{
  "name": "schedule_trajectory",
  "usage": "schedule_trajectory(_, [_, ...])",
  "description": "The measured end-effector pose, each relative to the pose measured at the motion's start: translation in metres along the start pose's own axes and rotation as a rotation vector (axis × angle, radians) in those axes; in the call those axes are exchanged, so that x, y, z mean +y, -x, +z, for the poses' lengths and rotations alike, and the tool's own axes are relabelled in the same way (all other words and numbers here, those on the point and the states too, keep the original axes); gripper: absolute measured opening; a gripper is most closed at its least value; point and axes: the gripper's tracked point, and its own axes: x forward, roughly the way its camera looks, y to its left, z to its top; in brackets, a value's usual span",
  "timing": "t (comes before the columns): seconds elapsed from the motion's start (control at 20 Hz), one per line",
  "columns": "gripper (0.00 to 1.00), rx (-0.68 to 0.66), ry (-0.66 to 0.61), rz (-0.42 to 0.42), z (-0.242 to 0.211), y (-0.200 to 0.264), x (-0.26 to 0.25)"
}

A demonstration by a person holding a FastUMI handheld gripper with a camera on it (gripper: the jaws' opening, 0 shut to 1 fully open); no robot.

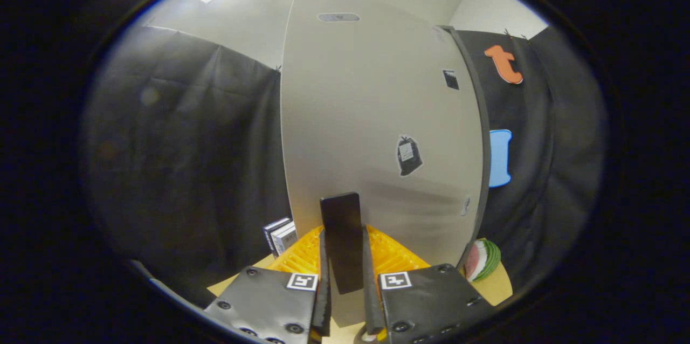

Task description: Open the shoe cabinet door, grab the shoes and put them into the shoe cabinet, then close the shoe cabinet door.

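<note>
Gripper view: black cloth (178,155) is hung as the booth wall at nine o'clock and again at three o'clock, with a pale wall and a bright ceiling light seen above it toward twelve o'clock. A tan tabletop (498,284) is visible low down, at about five o'clock from the fingers. On it, a slice of toy watermelon (483,259) lies just beside the cabinet's right lower corner, and a small stack of boxes (281,235) stands at ten o'clock from the fingertips, near the cabinet's left edge. An orange ribbed piece (389,255) is seen just behind the fingers on both sides, at the foot of the cabinet.

The shoe cabinet door (372,117) is a tall light grey panel straight ahead at twelve o'clock, with a dark edge strip down its right side. A small sticker (408,155) is placed on it at one o'clock from the fingertips, another smaller one higher up toward the right edge, and an oval recess near the top. The black door handle (342,239) is a flat upright slab at the door's lower middle.

The gripper (344,266) is closed on that handle: both fingers press against its left and right faces, with the handle's upper part standing clear above the fingertips. Whether the door sits flush with the cabinet body cannot be told.
</note>
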Motion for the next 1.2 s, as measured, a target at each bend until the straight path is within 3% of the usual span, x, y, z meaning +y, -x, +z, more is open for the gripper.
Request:
schedule_trajectory(0.45, [0.27,-0.031,-0.006,-0.178,-0.002,0.040,-0.026])
schedule_trajectory(0.75, [0.26,-0.041,-0.012,-0.265,-0.002,0.042,-0.034])
schedule_trajectory(1.2, [0.26,-0.044,0.026,-0.225,0.000,0.064,-0.056])
